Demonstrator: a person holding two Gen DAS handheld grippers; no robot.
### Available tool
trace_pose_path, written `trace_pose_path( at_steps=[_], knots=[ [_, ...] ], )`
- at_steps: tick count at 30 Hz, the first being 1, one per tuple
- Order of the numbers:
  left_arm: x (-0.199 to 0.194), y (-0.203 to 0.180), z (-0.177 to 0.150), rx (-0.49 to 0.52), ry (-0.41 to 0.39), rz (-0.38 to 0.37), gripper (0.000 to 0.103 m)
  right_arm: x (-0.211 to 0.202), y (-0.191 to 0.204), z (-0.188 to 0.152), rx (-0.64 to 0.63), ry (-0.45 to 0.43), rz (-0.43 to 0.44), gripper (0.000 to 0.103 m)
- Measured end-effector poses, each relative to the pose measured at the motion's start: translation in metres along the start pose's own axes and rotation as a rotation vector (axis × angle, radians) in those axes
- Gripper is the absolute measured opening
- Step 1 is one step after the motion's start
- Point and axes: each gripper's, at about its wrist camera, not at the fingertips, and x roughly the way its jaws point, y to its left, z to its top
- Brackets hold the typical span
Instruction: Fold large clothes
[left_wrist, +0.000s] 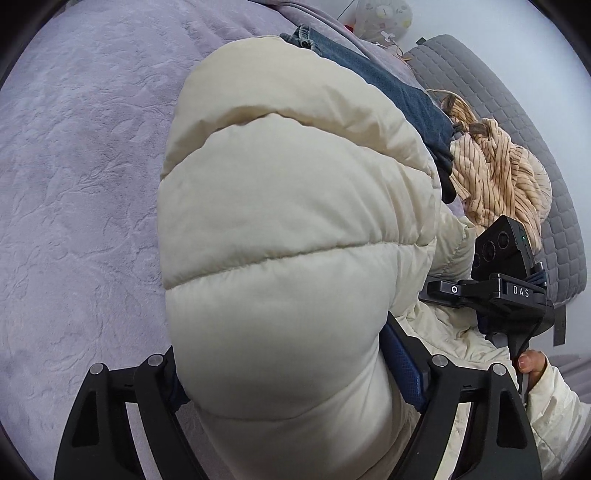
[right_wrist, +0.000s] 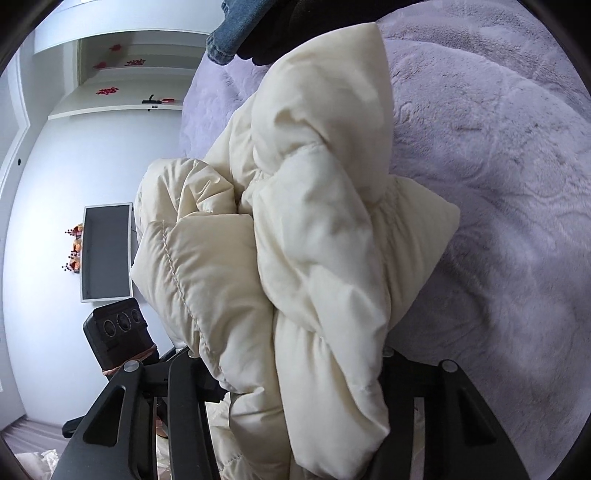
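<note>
Left wrist view, left to right. A lilac bedspread with an embossed leaf pattern fills the left half. At centre a cream puffer jacket bulges toward the lens, its quilted panels stacked one above another. The left gripper stands at the bottom edge with the jacket's bulk between its fingers; a blue pad of the right-hand finger lies against the fabric, so the tongs are clamped wide on the jacket. Behind the jacket's upper right edge lie blue jeans, then a tan striped garment, then a grey quilted cushion along the right side. Below these the right gripper appears side-on, a fingertip of the person's hand beneath it and a cream sleeve at the lower right.

Right wrist view, left to right. A white wall with shelves bearing red ornaments, and a grey framed panel, occupy the left. Below them the camera block of the left gripper is seen. At centre the jacket hangs bunched, a quilted fold to the left and a gathered cuff to the right. The right gripper holds this bunch between its fingers; its tongs are closed on the jacket. Jeans show at the top edge. The bedspread fills the right.
</note>
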Motion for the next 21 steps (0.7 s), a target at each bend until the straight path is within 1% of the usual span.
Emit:
trace_pose_path(
  at_steps=[4, 7, 13, 17, 21],
  knots=[
    [-0.03, 0.009, -0.021, -0.019, -0.003, 0.021, 0.086, 0.011, 0.018, -0.025, -0.009, 0.022, 0.016, 0.051],
    [-0.053, 0.021, -0.044, -0.033, -0.006, 0.046, 0.086, 0.025, 0.032, -0.044, -0.018, 0.042, 0.026, 0.052],
    [-0.091, 0.061, -0.097, -0.082, 0.014, 0.102, 0.086, 0.068, 0.049, -0.087, -0.012, 0.101, 0.037, 0.052],
    [-0.099, 0.086, -0.132, -0.113, 0.05, 0.151, 0.086, 0.093, 0.049, -0.111, 0.0, 0.143, 0.013, 0.052],
    [-0.088, 0.104, -0.158, -0.142, 0.085, 0.194, 0.086, 0.115, 0.045, -0.127, 0.009, 0.169, -0.053, 0.053]
  ],
)
